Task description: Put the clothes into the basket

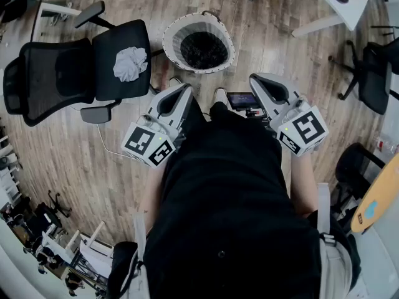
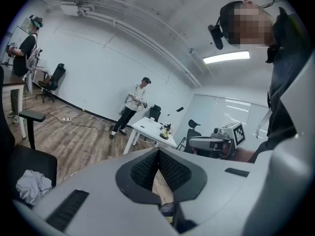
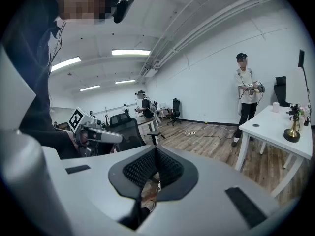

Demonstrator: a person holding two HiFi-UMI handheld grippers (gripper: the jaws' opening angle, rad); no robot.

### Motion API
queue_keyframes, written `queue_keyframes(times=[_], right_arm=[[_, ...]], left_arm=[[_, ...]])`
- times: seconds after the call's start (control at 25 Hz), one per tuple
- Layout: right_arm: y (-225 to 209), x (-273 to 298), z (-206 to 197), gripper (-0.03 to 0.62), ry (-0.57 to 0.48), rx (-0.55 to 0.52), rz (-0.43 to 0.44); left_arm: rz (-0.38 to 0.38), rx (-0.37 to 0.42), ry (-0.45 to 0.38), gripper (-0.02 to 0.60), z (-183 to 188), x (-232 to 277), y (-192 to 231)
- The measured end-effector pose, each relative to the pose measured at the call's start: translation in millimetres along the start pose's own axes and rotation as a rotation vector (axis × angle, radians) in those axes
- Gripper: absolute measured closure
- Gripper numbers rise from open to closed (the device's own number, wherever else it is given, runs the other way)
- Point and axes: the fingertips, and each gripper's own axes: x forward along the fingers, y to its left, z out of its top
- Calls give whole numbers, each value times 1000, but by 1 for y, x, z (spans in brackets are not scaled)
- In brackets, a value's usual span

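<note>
A crumpled white cloth [image 1: 130, 63] lies on the seat of a black office chair [image 1: 59, 73]; in the left gripper view the cloth [image 2: 32, 186] shows at lower left. To the chair's right a white round basket [image 1: 170, 40] with a dark inside stands on the floor. My left gripper [image 1: 182, 91] is held close to my body, short of the chair and basket, jaws shut on nothing. My right gripper [image 1: 257, 80] is level with it, right of the basket, also shut and empty. Each gripper shows in the other's view: the left gripper [image 3: 93, 132] and the right gripper [image 2: 220, 140].
White tables [image 1: 340, 5] stand at the far right, with another black chair [image 1: 374, 73] beside them. A person [image 2: 133, 104] stands by a white table [image 2: 150, 129], and another person [image 2: 22, 53] stands at far left. Wood floor lies around the basket.
</note>
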Motion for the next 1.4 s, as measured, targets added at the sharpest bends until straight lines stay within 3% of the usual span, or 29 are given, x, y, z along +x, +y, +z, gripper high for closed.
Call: queue_keyframes(times=[0.28,0.76,1.12,1.4], right_arm=[[7,0,2,577,1,-36,8],[23,21,-9,577,33,-3,66],[26,68,3,577,75,-8,62],[27,139,40,577,92,-30,91]], left_arm=[[29,-13,-30,569,-4,-12,4],[165,-42,-1,569,-15,-47,35],[207,-84,-5,569,-16,-59,105],[228,-43,34,569,2,-65,172]])
